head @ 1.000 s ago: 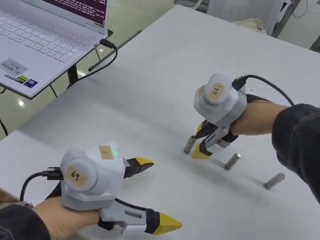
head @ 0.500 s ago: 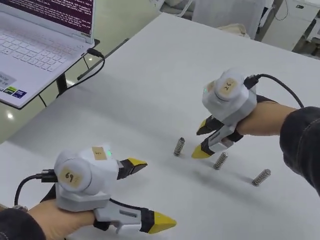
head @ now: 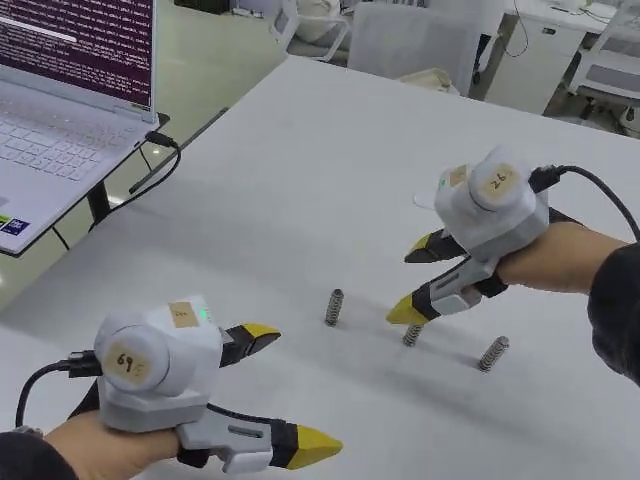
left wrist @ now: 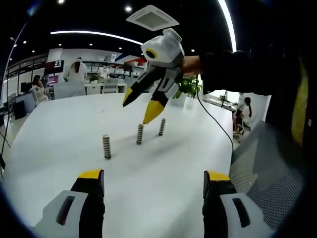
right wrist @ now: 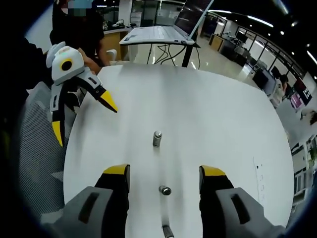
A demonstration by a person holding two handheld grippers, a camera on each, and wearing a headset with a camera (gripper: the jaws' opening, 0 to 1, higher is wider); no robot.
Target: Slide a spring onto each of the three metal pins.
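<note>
Head view: right gripper (head: 408, 282), jaws apart, nothing held. A second ago its lower tip was just beside first spring (head: 334, 307). It has since lifted clear and hangs just above middle spring (head: 412, 335), with third spring (head: 493, 353) behind the jaws. Left gripper (head: 292, 388) is low over tabletop (head: 300, 170), jaws apart, empty, well short of the springs.

Left gripper view: three springs stand upright in a row ahead of the jaws. Right gripper is above them, not touching.

Right gripper view: springs lie in line between the jaws. I take the pins to be hidden inside them.

Judgement: first spring let go and standing; all three look seated, so the task is at or near its end.
</note>
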